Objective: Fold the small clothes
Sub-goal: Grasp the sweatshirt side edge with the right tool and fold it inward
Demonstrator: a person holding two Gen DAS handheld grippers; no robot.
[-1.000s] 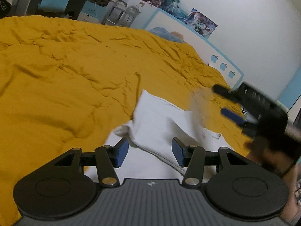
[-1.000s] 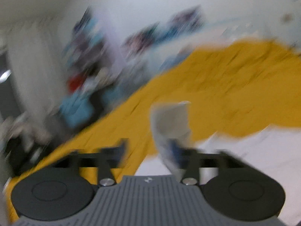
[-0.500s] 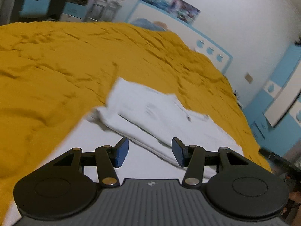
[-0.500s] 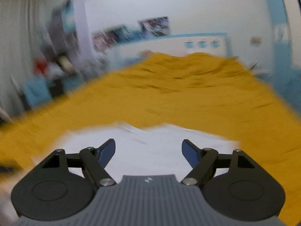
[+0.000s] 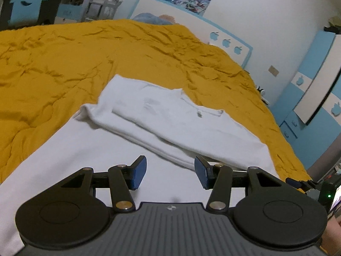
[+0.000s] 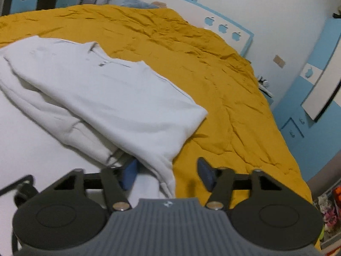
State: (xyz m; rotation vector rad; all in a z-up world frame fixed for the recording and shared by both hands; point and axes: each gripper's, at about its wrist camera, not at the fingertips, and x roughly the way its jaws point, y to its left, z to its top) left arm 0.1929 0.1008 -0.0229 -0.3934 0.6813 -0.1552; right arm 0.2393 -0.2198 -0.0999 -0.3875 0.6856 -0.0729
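A white long-sleeved top (image 5: 170, 125) lies on a yellow bedspread (image 5: 64, 64), its upper part folded over onto its body. In the right wrist view the same top (image 6: 110, 98) fills the left half, its right folded corner hanging toward me. My left gripper (image 5: 170, 170) is open and empty, just above the top's near flat part. My right gripper (image 6: 168, 176) is open; the folded edge of the top lies between its fingers, not pinched. The right gripper's tip shows at the right edge of the left wrist view (image 5: 298, 183).
The yellow bedspread (image 6: 223, 85) runs far and right to a white and blue headboard (image 5: 226, 40). Blue cupboards (image 5: 315, 98) stand at the right past the bed edge. A desk with a blue chair (image 5: 25, 6) stands at the far left.
My right gripper swung the sleeve over onto the top, let it go and came back down to the right folded edge. My left gripper drew back a little and stayed open.
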